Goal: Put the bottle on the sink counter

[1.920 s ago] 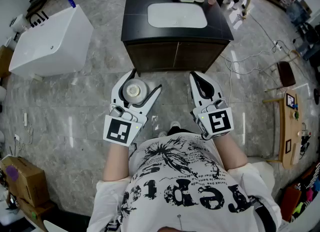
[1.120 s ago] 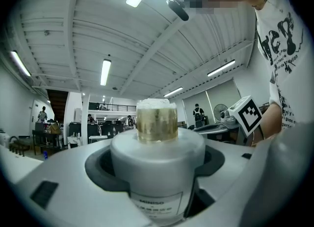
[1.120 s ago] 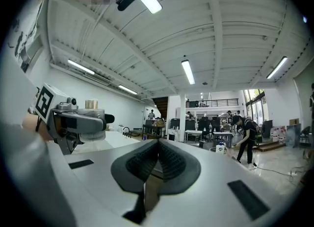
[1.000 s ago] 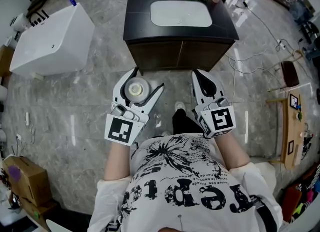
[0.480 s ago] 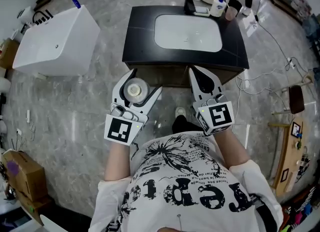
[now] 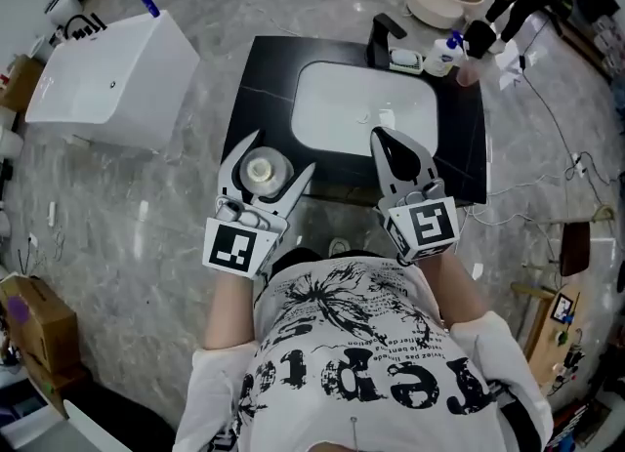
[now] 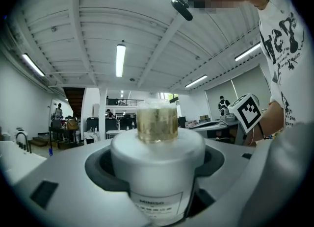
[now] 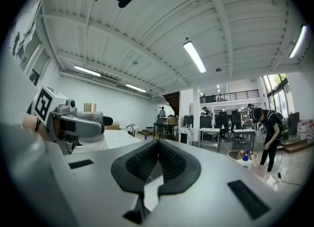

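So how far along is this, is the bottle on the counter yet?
Done: the bottle is picked up, clamped between the jaws of the left gripper. In hand: it hangs near the front edge of the black sink counter; the right gripper is shut and empty. Left: lower it onto the counter and let go.
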